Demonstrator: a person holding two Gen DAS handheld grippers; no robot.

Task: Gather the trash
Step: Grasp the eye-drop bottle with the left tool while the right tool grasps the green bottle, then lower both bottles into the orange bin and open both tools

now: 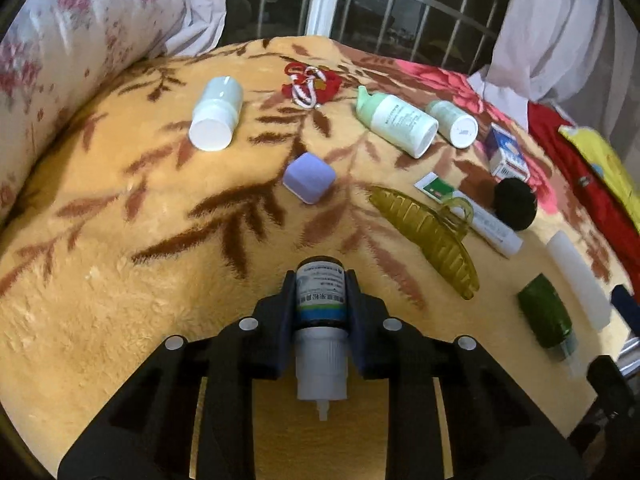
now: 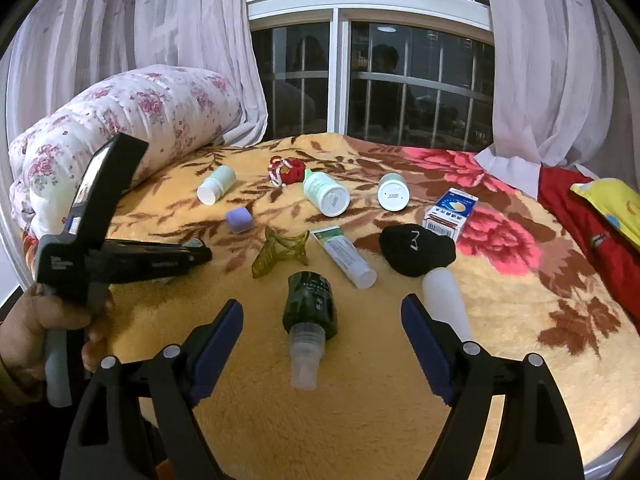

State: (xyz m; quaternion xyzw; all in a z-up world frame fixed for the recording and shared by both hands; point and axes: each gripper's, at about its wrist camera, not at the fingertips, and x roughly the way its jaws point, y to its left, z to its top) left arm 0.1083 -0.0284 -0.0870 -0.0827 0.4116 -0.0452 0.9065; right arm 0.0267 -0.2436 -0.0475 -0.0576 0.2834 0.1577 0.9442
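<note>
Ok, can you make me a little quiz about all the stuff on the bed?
1. True or false: the left tongs grip a small dropper bottle.
2. Which thing lies nearest the open right tongs? A) purple cube B) dark green bottle C) blue box
3. Fill in: the hair claw is olive-____.

Key: 1 true; 2 B; 3 green.
</note>
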